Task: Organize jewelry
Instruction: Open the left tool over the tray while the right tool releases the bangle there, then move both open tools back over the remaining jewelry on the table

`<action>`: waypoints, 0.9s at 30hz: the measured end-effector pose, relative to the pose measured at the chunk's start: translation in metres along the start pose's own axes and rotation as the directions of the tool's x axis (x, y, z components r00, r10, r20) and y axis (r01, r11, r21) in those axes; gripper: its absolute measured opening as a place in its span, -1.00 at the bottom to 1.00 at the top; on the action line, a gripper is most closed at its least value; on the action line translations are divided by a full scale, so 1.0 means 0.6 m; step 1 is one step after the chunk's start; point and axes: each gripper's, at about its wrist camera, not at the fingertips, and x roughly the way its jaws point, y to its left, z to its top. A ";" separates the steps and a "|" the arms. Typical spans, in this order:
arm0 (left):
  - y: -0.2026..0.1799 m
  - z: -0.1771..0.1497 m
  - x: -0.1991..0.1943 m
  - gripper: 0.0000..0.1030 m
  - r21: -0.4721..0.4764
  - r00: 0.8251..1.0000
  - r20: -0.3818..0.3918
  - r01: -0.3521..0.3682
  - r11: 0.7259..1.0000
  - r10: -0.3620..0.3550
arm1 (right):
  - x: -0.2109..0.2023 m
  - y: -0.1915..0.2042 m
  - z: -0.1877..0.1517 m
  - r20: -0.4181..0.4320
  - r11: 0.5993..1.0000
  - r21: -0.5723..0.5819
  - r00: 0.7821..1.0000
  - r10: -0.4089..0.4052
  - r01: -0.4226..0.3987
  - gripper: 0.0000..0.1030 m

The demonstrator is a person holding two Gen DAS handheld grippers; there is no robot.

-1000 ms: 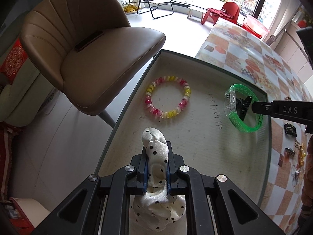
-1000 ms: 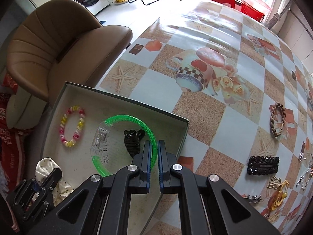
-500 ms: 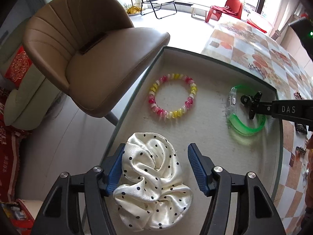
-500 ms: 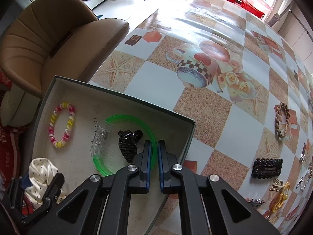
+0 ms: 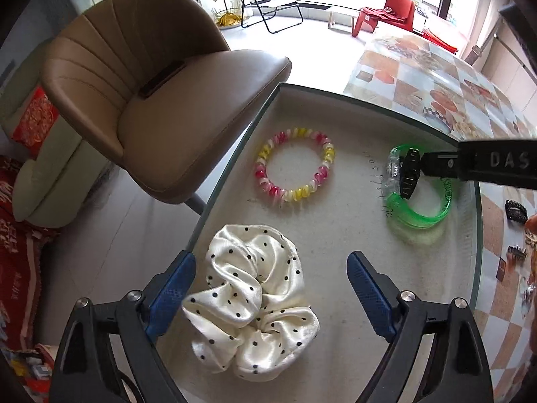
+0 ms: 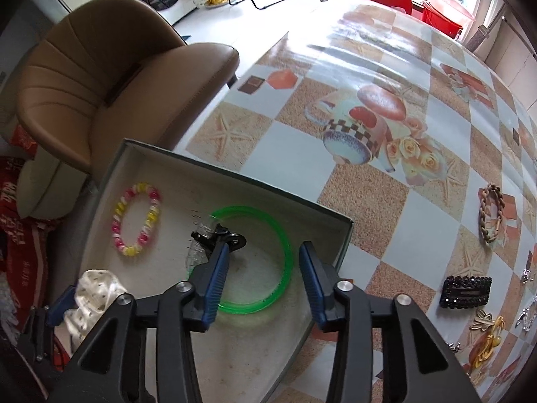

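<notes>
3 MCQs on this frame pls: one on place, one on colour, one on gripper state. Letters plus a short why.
1. Where does the polka-dot scrunchie lie?
A. on the chair seat
B. in the shallow box
C. on the tablecloth

2. What colour is the bangle beside the beaded bracelet?
A. red
B. blue
C. green

3. How does the left gripper stand?
A. open, clear of the scrunchie
B. shut on the scrunchie
C. shut on the bangle

Key: 1 B, it rests on the box floor between the left gripper's fingers. 2 C, it is translucent green. 3 A, both blue pads stand apart from the fabric; the jaws have just been opening.
</notes>
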 end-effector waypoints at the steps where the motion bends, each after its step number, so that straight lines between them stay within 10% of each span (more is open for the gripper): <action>1: -0.001 0.001 -0.001 0.82 0.002 1.000 0.000 -0.001 1.000 0.001 | -0.009 -0.003 0.009 0.005 1.000 0.004 1.000 0.006 -0.006 0.07; 27: -0.119 0.008 -0.101 1.00 0.106 0.995 0.036 0.084 0.991 -0.088 | -0.169 -0.231 -0.121 0.083 0.970 0.237 0.996 0.039 -0.058 0.67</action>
